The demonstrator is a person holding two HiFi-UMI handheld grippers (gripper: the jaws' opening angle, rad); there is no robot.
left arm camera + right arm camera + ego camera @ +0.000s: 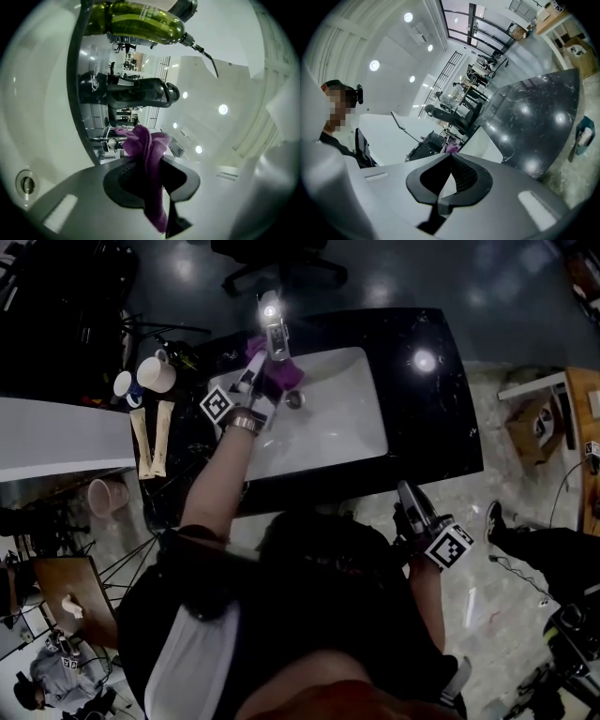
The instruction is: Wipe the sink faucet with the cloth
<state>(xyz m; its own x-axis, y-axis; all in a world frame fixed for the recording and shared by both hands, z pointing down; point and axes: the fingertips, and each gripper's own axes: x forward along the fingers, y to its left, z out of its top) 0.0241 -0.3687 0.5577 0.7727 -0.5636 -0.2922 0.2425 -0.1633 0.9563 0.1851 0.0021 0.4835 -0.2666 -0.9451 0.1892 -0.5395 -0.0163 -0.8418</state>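
On black counter [441, 418], white sink [352, 423]; glossy floor [450, 277] beyond.

There were one sink [337, 418], one faucet [274, 329], one cloth [278, 378], two mugs [157, 374], and two tongs: left tongs [255, 371] and right tongs [451, 155].

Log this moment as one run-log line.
left tool: shut on purple cloth, at faucet above sink | right tool: shut, empty, near counter front edge | phase: wiping

Cloth [278, 379] beside faucet [274, 329], over sink [349, 423]
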